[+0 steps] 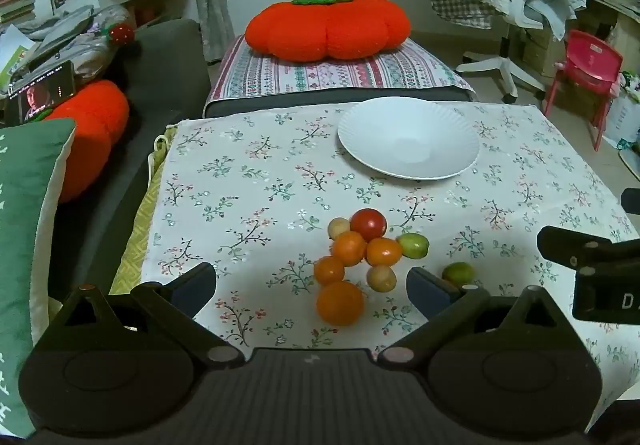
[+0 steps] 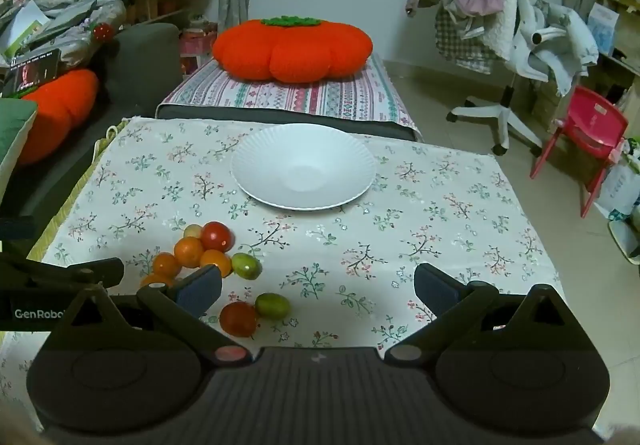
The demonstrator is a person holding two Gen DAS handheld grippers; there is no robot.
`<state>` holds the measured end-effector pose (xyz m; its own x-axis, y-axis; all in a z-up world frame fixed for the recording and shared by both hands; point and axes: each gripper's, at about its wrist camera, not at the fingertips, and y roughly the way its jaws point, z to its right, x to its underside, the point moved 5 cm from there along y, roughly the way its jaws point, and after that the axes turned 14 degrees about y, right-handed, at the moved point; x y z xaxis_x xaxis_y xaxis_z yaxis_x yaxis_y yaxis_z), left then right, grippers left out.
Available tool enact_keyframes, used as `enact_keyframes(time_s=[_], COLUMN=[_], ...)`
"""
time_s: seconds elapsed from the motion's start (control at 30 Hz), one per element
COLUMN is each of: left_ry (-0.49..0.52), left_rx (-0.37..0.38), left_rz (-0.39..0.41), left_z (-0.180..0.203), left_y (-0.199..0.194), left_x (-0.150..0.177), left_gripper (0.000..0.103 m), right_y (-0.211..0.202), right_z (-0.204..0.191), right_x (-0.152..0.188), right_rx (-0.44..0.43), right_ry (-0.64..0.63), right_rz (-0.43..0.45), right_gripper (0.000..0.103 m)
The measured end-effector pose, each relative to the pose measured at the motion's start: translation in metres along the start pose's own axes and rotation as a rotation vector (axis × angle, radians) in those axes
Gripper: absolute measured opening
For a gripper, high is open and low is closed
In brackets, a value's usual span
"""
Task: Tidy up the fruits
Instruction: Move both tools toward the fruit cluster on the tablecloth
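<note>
Several small fruits lie in a cluster on the floral tablecloth [image 1: 240, 181]: a red tomato [image 1: 368, 224], orange ones [image 1: 340, 302], yellowish ones [image 1: 381, 278] and green ones [image 1: 413, 245]. An empty white plate [image 1: 408, 137] sits behind them; it also shows in the right wrist view [image 2: 304, 171]. My left gripper [image 1: 312, 285] is open, low over the cluster's near side. My right gripper [image 2: 318, 291] is open and empty, right of the cluster, with a red tomato [image 2: 238, 318] and a green fruit [image 2: 273, 305] near its left finger [image 2: 199, 290].
A large orange pumpkin cushion [image 1: 328, 27] lies on a striped cover behind the table. A second orange cushion [image 1: 90, 133] and a green pillow [image 1: 24, 229] are at the left. A red plastic chair [image 2: 584, 133] and an office chair piled with clothes [image 2: 512, 45] stand at the right.
</note>
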<state>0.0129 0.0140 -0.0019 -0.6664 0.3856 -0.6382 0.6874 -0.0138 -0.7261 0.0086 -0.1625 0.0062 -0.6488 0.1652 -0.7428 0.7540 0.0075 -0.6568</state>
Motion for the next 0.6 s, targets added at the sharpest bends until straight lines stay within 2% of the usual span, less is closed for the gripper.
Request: enact_keyframes(time_s=[0.6], left_ry=[-0.010], left_rx=[0.009], left_rz=[-0.019], left_z=[-0.003], left_y=[0.011], left_x=[0.005], left_gripper=[0.085], right_y=[0.009], right_z=[0.002], right_x=[0.004], right_rx=[0.008], right_ry=[-0.031], right_rz=[-0.016], right_gripper=[0.103])
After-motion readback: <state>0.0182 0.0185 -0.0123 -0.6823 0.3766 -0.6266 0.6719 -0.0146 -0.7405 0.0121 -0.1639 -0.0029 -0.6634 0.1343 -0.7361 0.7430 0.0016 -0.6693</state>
